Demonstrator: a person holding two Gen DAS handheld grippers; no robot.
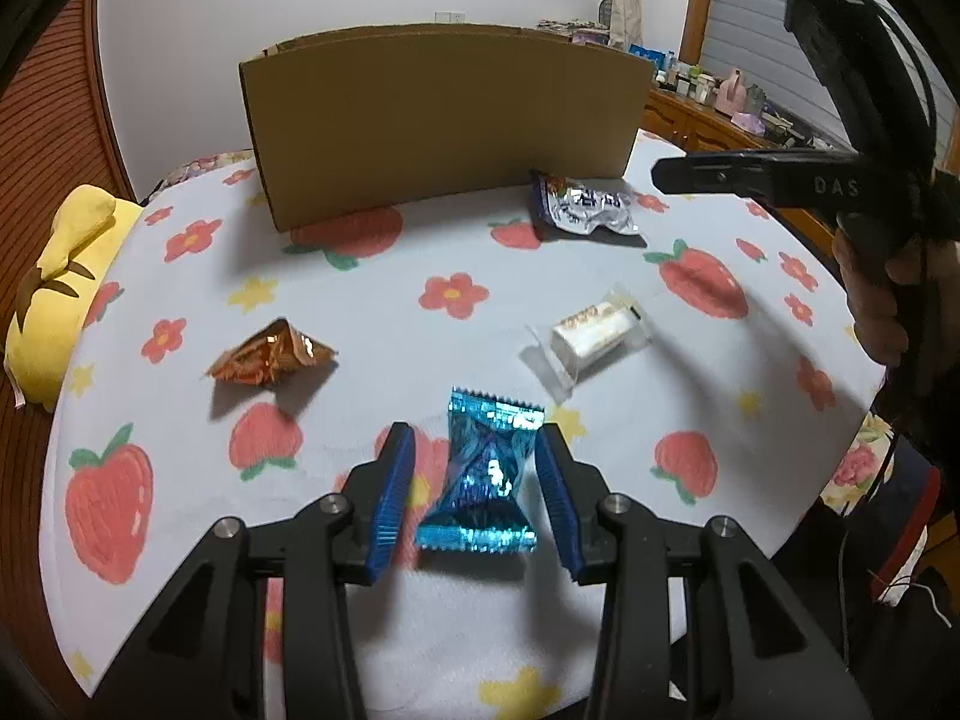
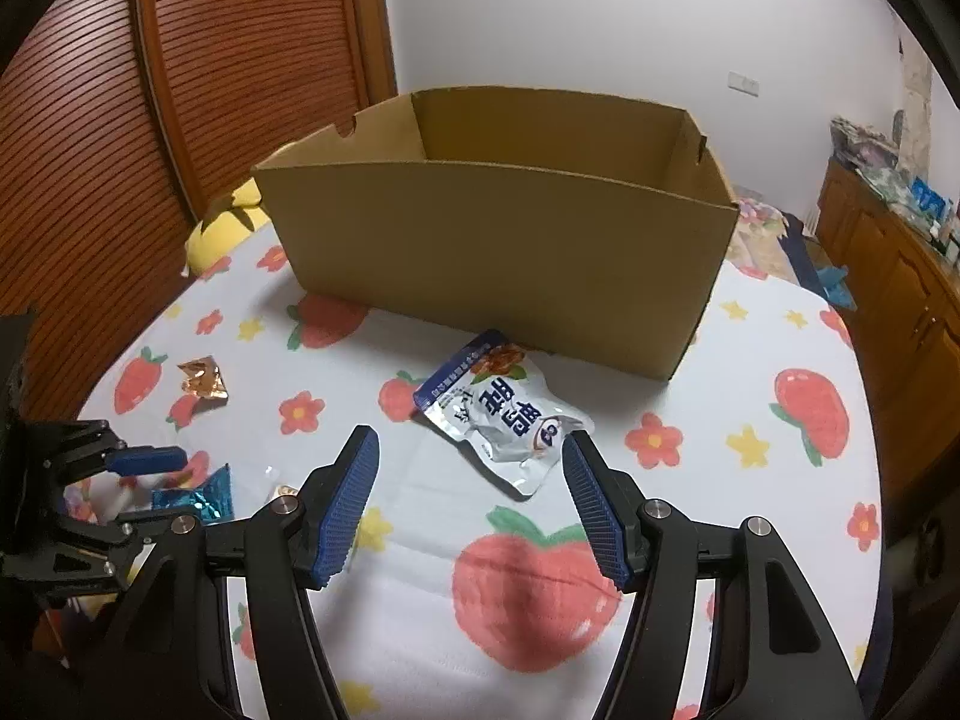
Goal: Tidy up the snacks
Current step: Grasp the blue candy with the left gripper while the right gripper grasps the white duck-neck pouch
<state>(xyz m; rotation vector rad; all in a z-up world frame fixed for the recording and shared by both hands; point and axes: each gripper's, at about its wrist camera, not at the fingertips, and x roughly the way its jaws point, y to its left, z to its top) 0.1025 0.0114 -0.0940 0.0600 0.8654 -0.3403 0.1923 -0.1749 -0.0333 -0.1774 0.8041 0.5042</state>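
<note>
My left gripper point(image 1: 475, 438) is open, its blue pads on either side of a shiny blue snack packet point(image 1: 485, 477) lying on the cloth, not touching it. An orange foil packet point(image 1: 273, 354) lies to its left, a clear-wrapped white snack point(image 1: 591, 333) to its right. My right gripper point(image 2: 471, 444) is open and empty, hovering just in front of a silver and blue pouch point(image 2: 504, 411), which also shows in the left wrist view point(image 1: 585, 207). An open cardboard box point(image 2: 510, 234) stands behind the pouch; I see nothing in the part of its inside that shows.
The table has a white cloth with strawberries and flowers point(image 2: 750, 438). A yellow plush toy point(image 1: 57, 282) lies at the table's left edge. A louvred wooden door point(image 2: 150, 90) is at the left, a wooden cabinet with clutter point(image 2: 900, 264) at the right.
</note>
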